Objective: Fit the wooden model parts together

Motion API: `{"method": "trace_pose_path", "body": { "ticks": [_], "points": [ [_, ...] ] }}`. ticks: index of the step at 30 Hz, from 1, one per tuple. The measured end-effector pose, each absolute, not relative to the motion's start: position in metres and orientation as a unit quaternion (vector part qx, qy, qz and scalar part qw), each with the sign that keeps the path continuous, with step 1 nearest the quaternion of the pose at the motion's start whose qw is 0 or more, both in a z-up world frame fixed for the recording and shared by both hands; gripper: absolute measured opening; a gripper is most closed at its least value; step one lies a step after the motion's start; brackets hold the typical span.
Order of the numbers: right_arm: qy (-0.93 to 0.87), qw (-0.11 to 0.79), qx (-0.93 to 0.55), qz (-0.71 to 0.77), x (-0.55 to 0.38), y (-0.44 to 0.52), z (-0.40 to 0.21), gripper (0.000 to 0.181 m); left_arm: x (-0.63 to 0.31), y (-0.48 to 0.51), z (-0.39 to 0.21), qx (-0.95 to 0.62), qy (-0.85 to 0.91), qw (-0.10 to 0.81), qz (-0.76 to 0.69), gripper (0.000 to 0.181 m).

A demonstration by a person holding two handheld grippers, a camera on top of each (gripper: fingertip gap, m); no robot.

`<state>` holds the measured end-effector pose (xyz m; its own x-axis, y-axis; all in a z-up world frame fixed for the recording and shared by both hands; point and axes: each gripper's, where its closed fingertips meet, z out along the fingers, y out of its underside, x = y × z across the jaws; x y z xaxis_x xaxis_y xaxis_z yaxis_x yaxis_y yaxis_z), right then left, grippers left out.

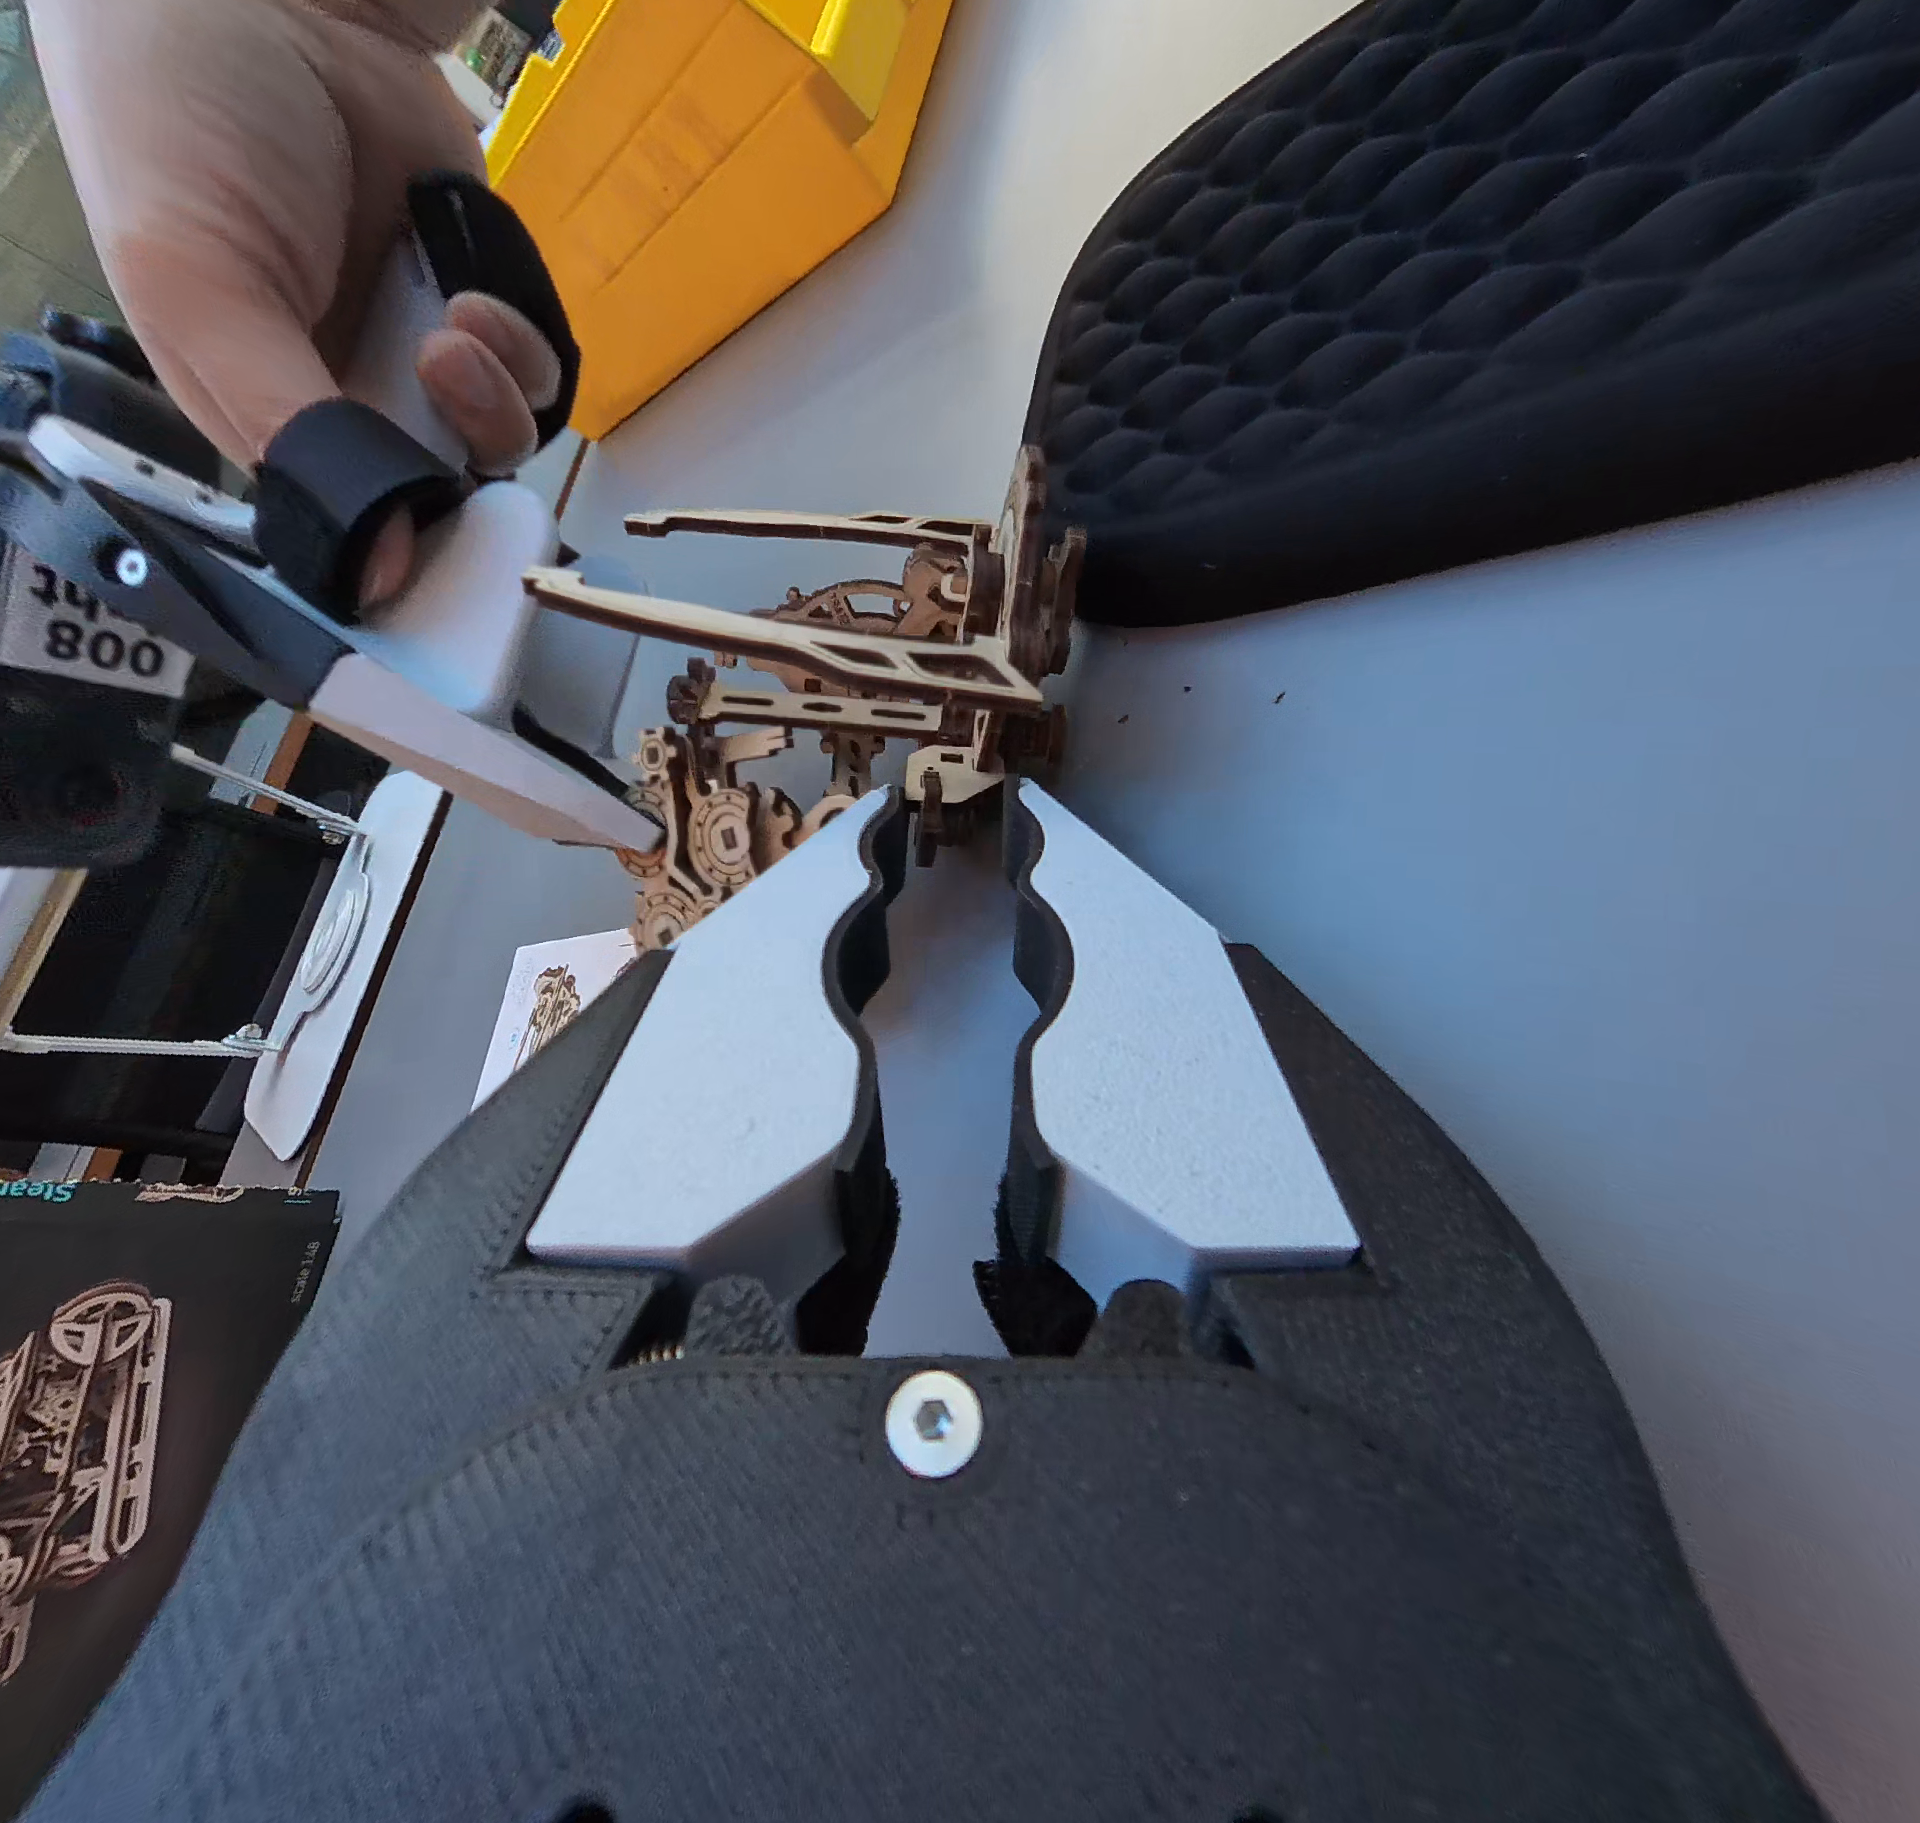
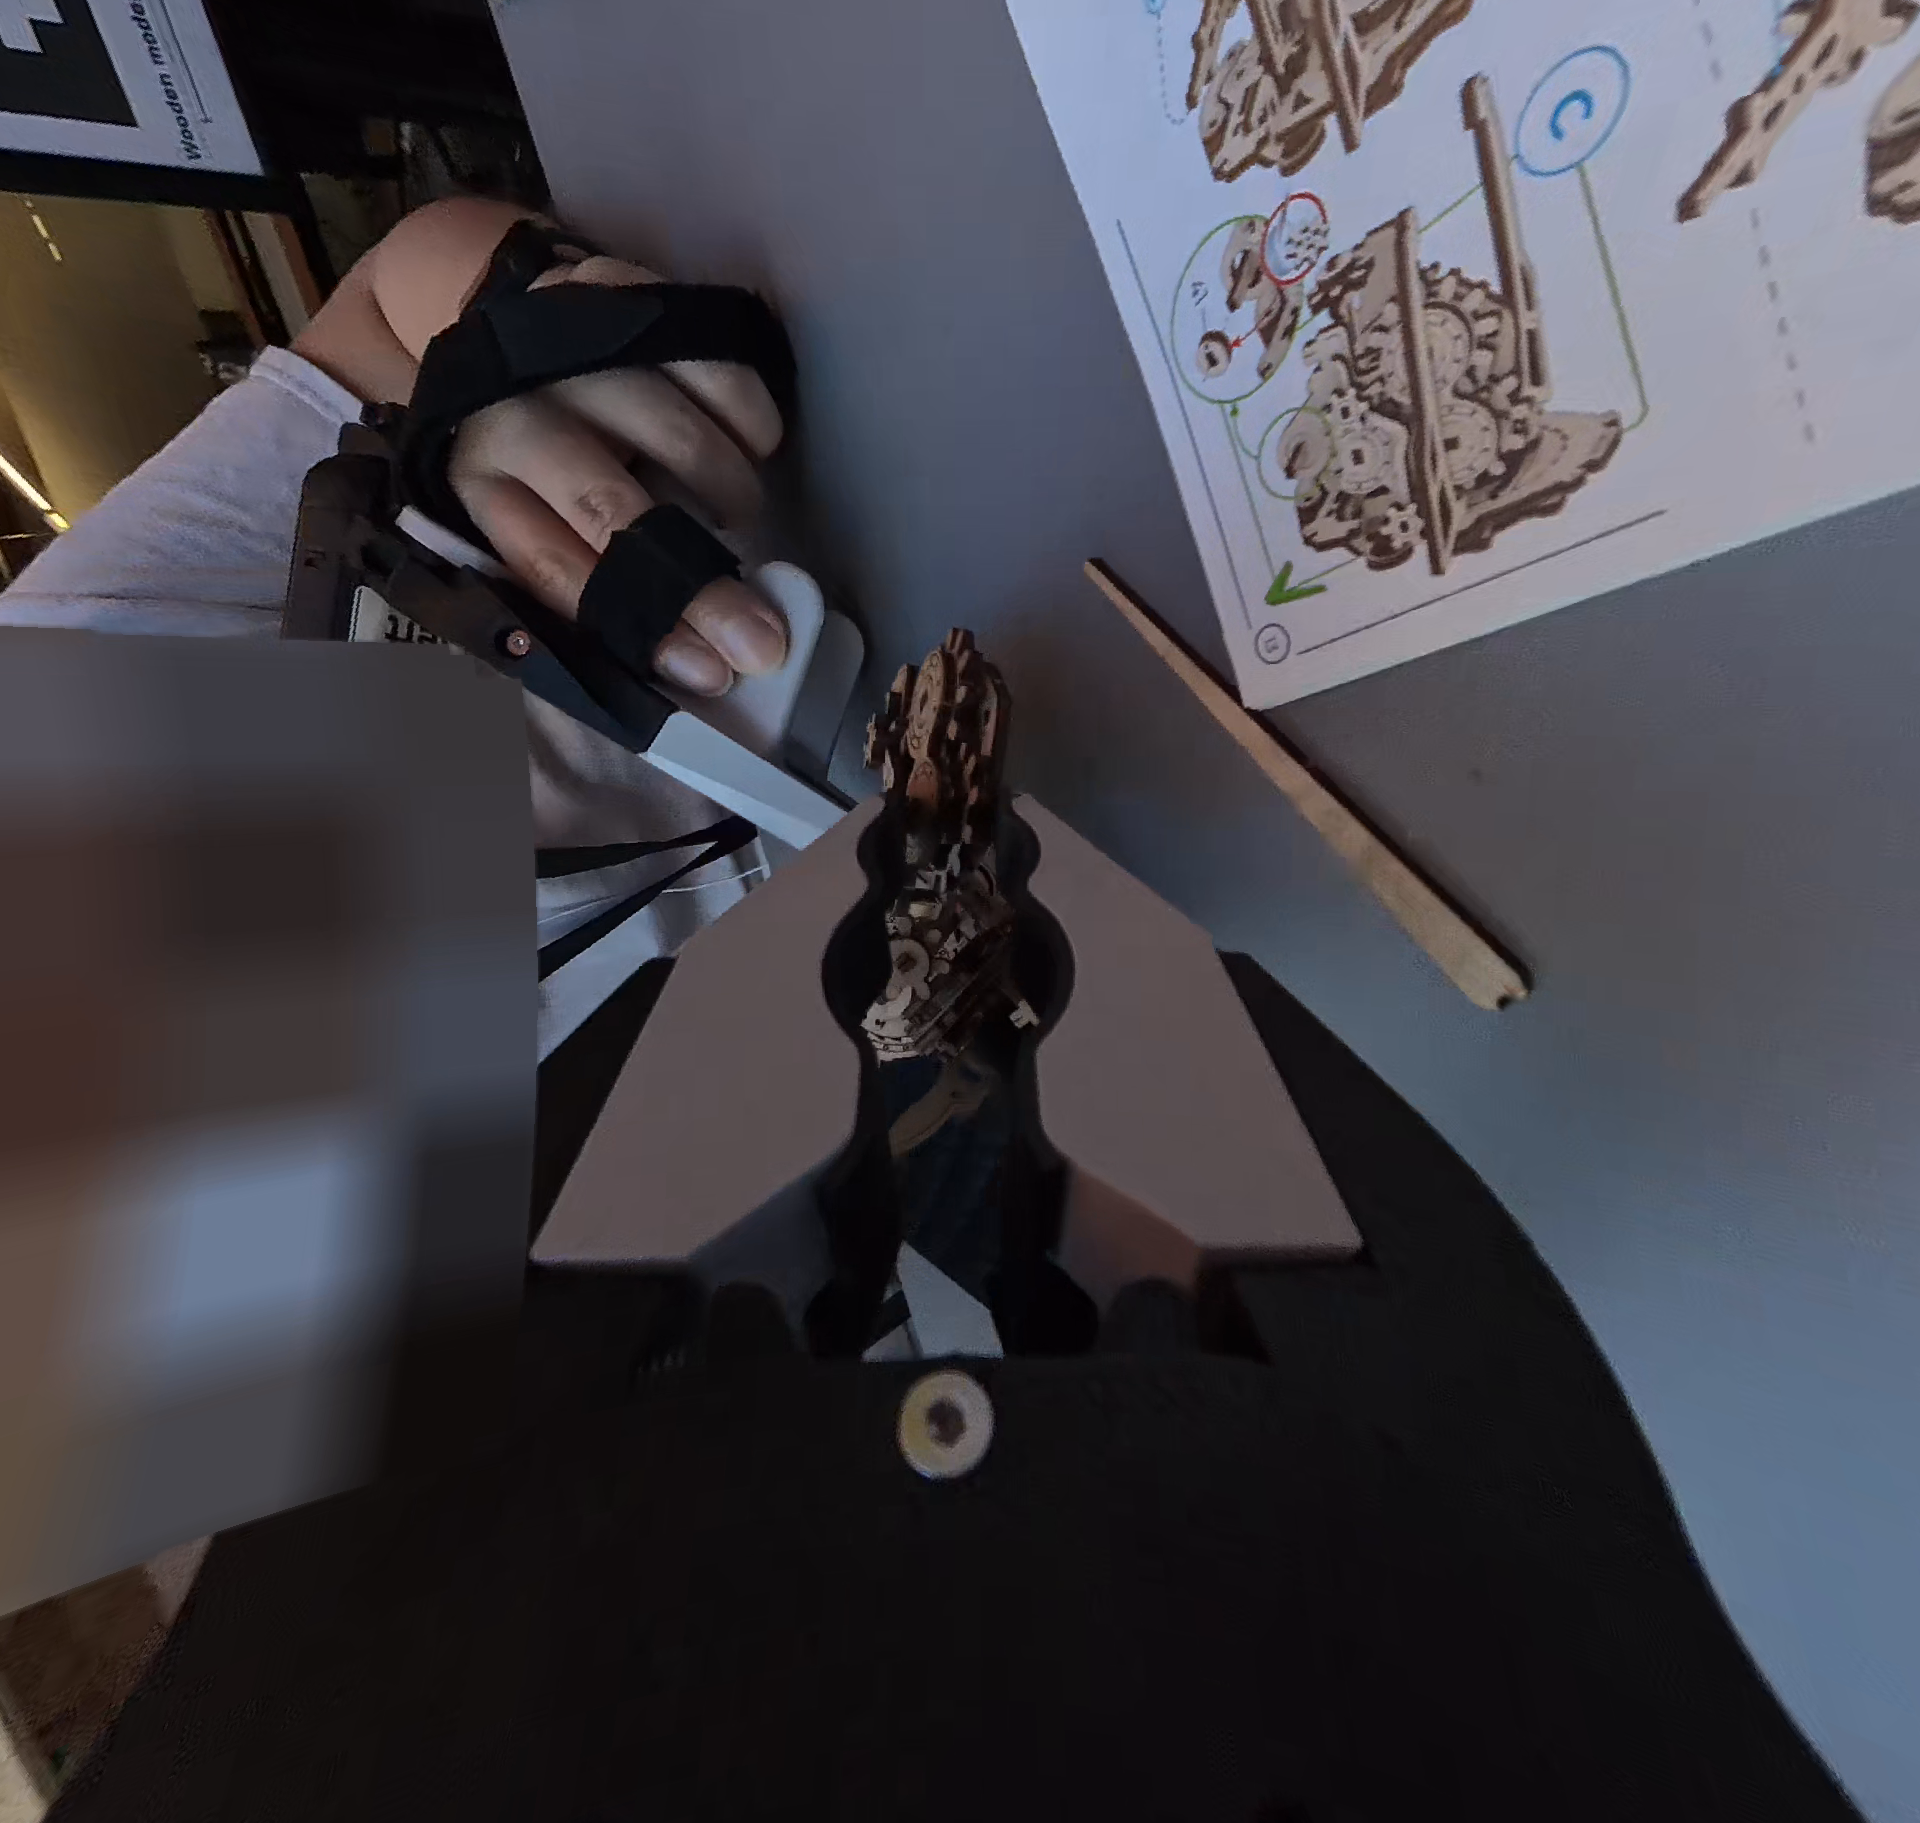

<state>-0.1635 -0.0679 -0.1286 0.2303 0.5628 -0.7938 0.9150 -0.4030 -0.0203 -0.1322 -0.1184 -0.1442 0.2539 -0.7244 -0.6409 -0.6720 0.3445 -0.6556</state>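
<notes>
A laser-cut wooden model (image 1: 831,651) with gears and two long flat arms is held above the grey table (image 1: 1455,890) by both grippers. My left gripper (image 1: 958,802) is shut on a thin wooden part at the model's near right end. My right gripper (image 1: 639,828) comes in from the left, shut on the geared end. In the right wrist view the model (image 2: 940,713) sits clamped between my right gripper's (image 2: 948,828) fingers, and my left gripper (image 2: 821,807) reaches it from the left, a hand strapped to it.
A black quilted mat (image 1: 1507,267) lies right behind the model, a yellow bin (image 1: 707,163) beyond it. A dark model box (image 1: 104,1410) is at the left. An instruction sheet (image 2: 1455,267) and a loose wooden stick (image 2: 1309,797) lie on the table. The gap from one gripper's tips to the other's is roughly 6 cm. Between my right fingertips and the loose wooden stick (image 2: 1309,797) there is roughly 5 cm.
</notes>
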Motion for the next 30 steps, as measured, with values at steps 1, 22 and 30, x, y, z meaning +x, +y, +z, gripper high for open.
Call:
{"method": "trace_pose_path", "body": {
  "ticks": [1, 22, 30],
  "points": [
    [0.499, 0.212, 0.752, -0.375, -0.162, -0.067, -0.125, 0.014, -0.132, -0.118, -0.144, -0.573, 0.609, 0.548, -0.022, 0.017],
    [0.574, -0.003, 0.806, -0.145, -0.150, -0.079, -0.107, 0.014, -0.125, -0.120, -0.142, -0.550, 0.620, 0.559, 0.039, 0.017],
    [0.534, -0.025, 0.829, -0.164, -0.149, -0.079, -0.102, 0.014, -0.126, -0.118, -0.142, -0.560, 0.613, 0.556, 0.045, 0.016]
  ]
}}
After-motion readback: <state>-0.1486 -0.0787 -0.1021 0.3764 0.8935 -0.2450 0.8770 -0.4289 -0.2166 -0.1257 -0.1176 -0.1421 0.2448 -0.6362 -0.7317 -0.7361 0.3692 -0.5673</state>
